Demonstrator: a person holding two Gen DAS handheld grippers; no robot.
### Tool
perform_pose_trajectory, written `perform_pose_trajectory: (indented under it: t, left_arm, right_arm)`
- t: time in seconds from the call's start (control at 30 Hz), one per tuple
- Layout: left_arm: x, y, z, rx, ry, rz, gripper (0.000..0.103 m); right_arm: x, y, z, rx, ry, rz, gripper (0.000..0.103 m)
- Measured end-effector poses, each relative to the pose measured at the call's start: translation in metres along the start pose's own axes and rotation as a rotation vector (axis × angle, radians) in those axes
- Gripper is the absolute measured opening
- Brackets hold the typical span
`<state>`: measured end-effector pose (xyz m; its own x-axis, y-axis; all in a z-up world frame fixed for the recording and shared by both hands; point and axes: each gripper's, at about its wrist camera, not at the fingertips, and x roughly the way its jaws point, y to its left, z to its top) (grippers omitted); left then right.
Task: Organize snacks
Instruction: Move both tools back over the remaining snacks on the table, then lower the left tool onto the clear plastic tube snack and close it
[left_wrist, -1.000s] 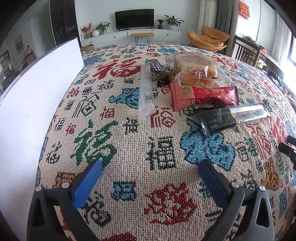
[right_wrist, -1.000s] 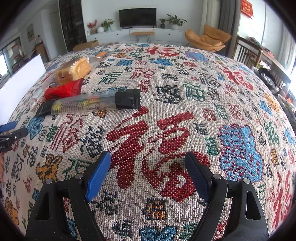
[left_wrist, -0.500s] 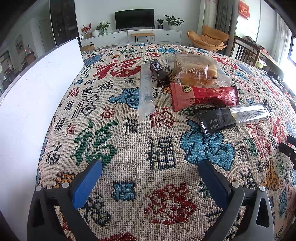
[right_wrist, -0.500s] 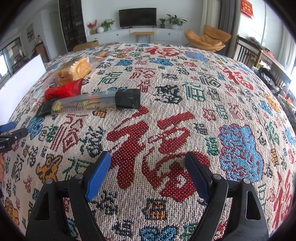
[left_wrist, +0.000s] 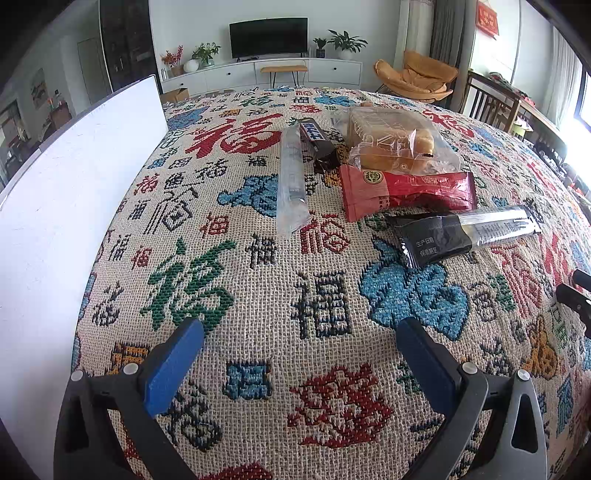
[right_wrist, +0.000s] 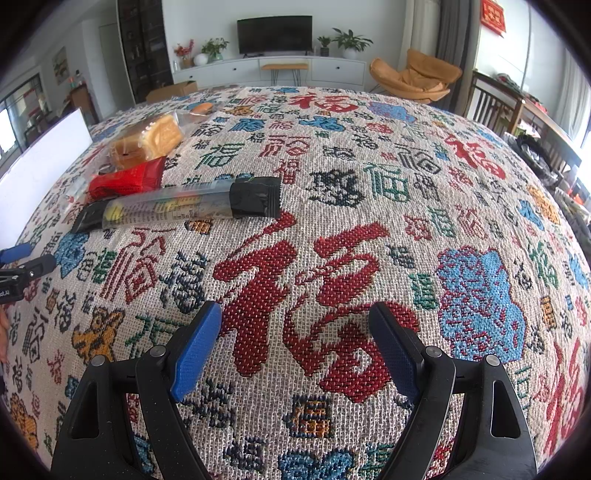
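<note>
Cakes (left_wrist: 397, 142) inside clear wrapper (left_wrist: 439, 147)

Both wrist cams sit low over the counter (left_wrist: 258, 295), tilted down toward the TV (right_wrist: 274, 35) at 12 o'clock, sharing the snack pile (left_wrist: 402, 162).

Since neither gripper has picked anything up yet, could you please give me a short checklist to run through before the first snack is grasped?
1. Left gripper open and empty: ok.
2. Right gripper open and empty: ok.
3. Black-ended snack bar clear on top for grasping: ok; nothing lies on it, though its far end seems tucked by the red packet.
4. Red packet free to lift: not ok; the bagged bread seems to overlap its far edge.
5. Clear plastic sleeve separate from the chocolate bar: cannot tell; they lie touching or overlapping.
6. Destination for the snacks: cannot tell; only a white board stands at the side.
</note>
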<state>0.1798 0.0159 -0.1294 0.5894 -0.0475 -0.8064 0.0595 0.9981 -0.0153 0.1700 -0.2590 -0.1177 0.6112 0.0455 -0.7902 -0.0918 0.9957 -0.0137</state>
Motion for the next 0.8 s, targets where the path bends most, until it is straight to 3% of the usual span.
perform_pose_trajectory:
  t: [0.1,0.2,0.4,0.47,0.53,0.6,0.7,0.77,0.8]
  left_arm:
    - [0.000,0.001,0.000,-0.001,0.003,-0.005,0.103]
    - [0.005,0.005,0.013,0.034,0.089,-0.048,0.103]
    - [-0.001,0.037,0.068,-0.140,0.048,-0.154,0.103]
    - [0.011,0.037,0.091,-0.146,0.074,-0.149,0.101]
    - [0.027,0.036,0.108,-0.129,0.108,-0.108,0.081]
    - [0.045,0.035,0.117,-0.129,0.150,-0.076,0.070]
    - [0.066,0.030,0.123,-0.108,0.190,-0.065,0.065]
    - [0.071,0.024,0.123,-0.053,0.168,-0.003,0.044]
    - [0.069,0.022,0.123,-0.033,0.158,-0.004,0.019]
  right_arm:
    - [0.000,0.000,0.000,0.000,0.000,0.000,0.084]
    - [0.000,0.000,0.000,0.000,0.000,0.000,0.084]
    - [0.000,0.000,0.000,0.002,0.000,0.002,0.085]
    - [0.000,0.000,0.000,0.003,0.000,0.004,0.085]
    - [0.000,0.000,0.001,0.003,0.000,0.004,0.086]
    - [0.001,0.000,0.001,0.003,0.000,0.004,0.086]
    - [0.000,0.000,0.001,0.003,0.000,0.005,0.086]
    - [0.000,0.000,0.001,0.003,0.000,0.005,0.086]
    - [0.000,0.000,0.001,0.003,0.000,0.005,0.086]
